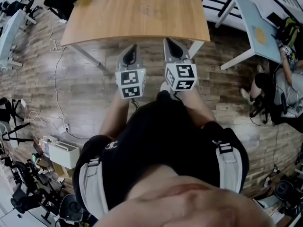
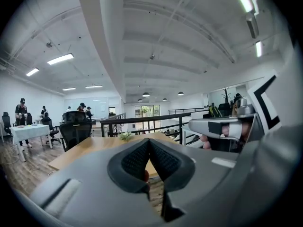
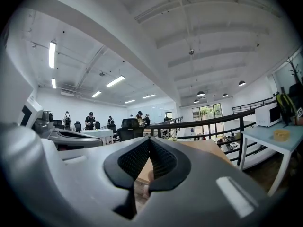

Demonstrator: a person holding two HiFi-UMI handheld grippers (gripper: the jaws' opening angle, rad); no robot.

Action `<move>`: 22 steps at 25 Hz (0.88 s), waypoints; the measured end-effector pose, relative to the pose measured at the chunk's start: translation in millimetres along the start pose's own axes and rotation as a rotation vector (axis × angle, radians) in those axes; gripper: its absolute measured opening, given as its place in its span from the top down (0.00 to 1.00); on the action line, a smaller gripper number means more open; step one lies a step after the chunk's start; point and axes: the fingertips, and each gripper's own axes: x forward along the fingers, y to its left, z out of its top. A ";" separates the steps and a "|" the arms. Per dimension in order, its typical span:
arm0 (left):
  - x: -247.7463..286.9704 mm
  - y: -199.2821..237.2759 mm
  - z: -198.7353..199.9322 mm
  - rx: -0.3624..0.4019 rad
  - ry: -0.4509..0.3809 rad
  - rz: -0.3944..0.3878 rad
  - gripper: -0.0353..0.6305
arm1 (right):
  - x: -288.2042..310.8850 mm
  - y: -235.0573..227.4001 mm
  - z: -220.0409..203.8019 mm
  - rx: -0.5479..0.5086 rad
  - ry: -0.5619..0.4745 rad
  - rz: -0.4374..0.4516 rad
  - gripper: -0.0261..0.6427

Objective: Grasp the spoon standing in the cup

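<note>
No cup and no spoon show in any view. My left gripper (image 1: pixel 132 48) and right gripper (image 1: pixel 169 42) are held side by side close to the body, short of the near edge of a wooden table (image 1: pixel 137 13). In the left gripper view the left gripper (image 2: pixel 149 143) is shut, its black pads meeting at the tips with nothing between them. The right gripper (image 3: pixel 149 141) is shut the same way in its own view. Both point level across the tabletop (image 2: pixel 90 148). A small green plant (image 2: pixel 125 135) stands far back on the table.
A white side table (image 1: pixel 255 27) with a yellow object (image 1: pixel 259 33) stands to the right, and a person (image 1: pixel 289 84) sits beside it. Cables (image 1: pixel 57 79) and a white box (image 1: pixel 64 152) lie on the floor at left. A black railing (image 2: pixel 142 119) runs behind the table.
</note>
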 end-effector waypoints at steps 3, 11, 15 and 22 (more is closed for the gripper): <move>41.2 -2.7 10.5 -0.008 0.001 -0.003 0.93 | 27.3 -31.7 7.5 0.006 -0.004 -0.005 0.96; 140.3 -19.6 31.8 -0.018 0.018 0.007 0.93 | 88.0 -113.6 30.3 0.009 -0.018 0.007 0.96; 184.5 -22.3 39.4 0.006 0.040 0.043 0.93 | 120.0 -151.2 31.0 0.041 -0.014 0.025 0.96; 246.8 -13.4 31.1 0.004 0.112 0.105 0.93 | 177.6 -195.7 26.5 0.095 0.008 0.085 0.96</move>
